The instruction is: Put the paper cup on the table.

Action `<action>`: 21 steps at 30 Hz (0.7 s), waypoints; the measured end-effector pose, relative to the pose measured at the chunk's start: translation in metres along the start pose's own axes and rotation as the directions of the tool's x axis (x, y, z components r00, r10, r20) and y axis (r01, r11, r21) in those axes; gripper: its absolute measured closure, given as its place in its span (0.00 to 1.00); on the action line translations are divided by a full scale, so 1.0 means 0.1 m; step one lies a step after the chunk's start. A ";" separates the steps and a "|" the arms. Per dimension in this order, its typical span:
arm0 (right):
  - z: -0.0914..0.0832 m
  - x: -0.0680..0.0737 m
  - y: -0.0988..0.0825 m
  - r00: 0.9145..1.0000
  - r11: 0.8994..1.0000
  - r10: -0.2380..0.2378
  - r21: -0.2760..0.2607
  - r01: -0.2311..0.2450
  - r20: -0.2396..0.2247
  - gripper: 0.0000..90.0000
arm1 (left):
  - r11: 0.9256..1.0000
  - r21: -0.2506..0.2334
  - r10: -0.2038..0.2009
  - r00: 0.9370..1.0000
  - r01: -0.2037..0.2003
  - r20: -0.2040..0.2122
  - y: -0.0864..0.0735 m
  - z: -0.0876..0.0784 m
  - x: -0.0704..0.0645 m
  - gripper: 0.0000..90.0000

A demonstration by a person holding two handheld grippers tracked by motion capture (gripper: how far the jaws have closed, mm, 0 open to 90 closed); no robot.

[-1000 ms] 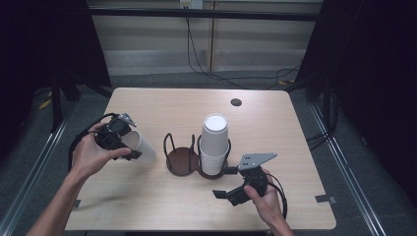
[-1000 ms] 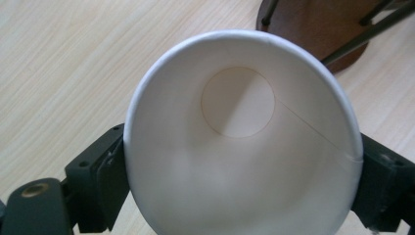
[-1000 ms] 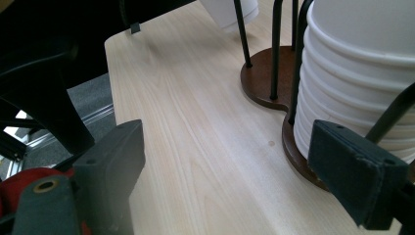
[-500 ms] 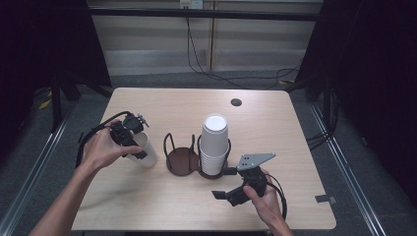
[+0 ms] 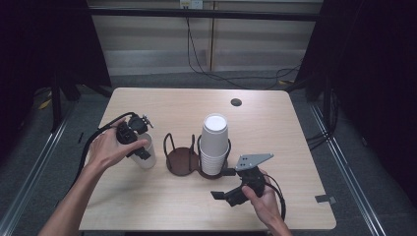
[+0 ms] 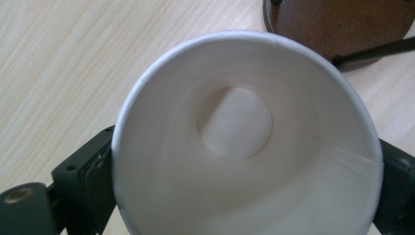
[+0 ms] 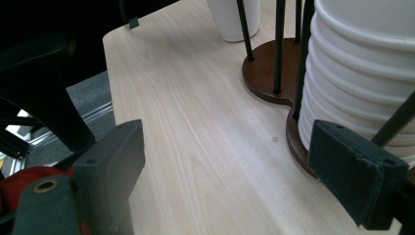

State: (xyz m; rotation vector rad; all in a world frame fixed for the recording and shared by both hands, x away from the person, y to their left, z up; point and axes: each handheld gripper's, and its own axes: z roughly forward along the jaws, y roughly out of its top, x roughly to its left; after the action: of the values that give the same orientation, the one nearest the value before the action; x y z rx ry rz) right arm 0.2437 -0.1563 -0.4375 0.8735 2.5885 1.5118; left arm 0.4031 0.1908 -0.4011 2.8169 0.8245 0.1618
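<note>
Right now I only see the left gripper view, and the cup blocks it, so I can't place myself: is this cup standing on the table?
Observer: Yes. The right gripper view shows the paper cup standing on the table, beside the brown holder.
Operator: Is a ring free?
Observer: The left ring is empty; the cup stack fills the other.
Operator: Where's the other gripper?
Observer: The right gripper is open, low by the stack's base.

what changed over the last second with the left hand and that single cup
The left gripper carried the single paper cup rightward toward the brown cup holder and lowered it upright onto the table. Its jaws have just been opening, the cup between them. The right gripper and cup stack stayed put.
</note>
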 end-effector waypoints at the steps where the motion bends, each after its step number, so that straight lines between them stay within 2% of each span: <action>1: 0.00 0.00 0.00 1.000 1.000 0.001 -0.001 -0.001 0.002 0.16 | 1.000 0.006 -0.004 1.000 0.004 0.002 0.01 0.01 0.00 0.07; 3: 0.00 0.00 0.00 1.000 1.000 0.002 0.000 -0.002 0.002 0.16 | 1.000 0.015 -0.006 1.000 0.006 0.005 0.01 0.01 0.00 0.07; 5: -0.01 0.00 0.00 1.000 1.000 0.005 -0.004 -0.005 -0.002 0.16 | 0.999 0.020 -0.024 1.000 0.024 0.009 0.01 0.03 0.00 0.07; 8: -0.01 0.00 0.00 1.000 1.000 0.008 -0.003 -0.008 -0.005 0.16 | 1.000 0.023 -0.022 1.000 0.022 0.007 0.00 0.05 0.01 0.07; 10: -0.01 0.00 0.00 1.000 1.000 0.008 -0.005 -0.008 -0.006 0.16 | 1.000 0.022 -0.007 1.000 0.007 0.000 -0.02 0.06 0.00 0.07; 15: -0.01 0.01 0.00 1.000 1.000 0.007 -0.005 -0.007 -0.004 0.16 | 1.000 0.007 0.021 1.000 -0.021 -0.008 -0.11 0.12 0.00 0.08; 18: -0.01 0.00 0.00 1.000 1.000 0.008 -0.003 -0.008 -0.003 0.16 | 1.000 -0.007 0.017 1.000 -0.017 0.005 -0.15 0.16 0.00 0.09; 21: 0.00 0.00 0.00 1.000 1.000 0.007 -0.001 -0.007 -0.001 0.16 | 0.999 -0.041 0.008 1.000 -0.007 0.027 -0.21 0.20 0.03 0.08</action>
State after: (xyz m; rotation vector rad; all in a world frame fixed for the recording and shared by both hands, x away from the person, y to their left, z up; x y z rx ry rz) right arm 0.2433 -0.1567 -0.4375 0.8825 2.5881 1.5157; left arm 0.3978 0.2063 -0.4256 2.7783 0.7952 0.1398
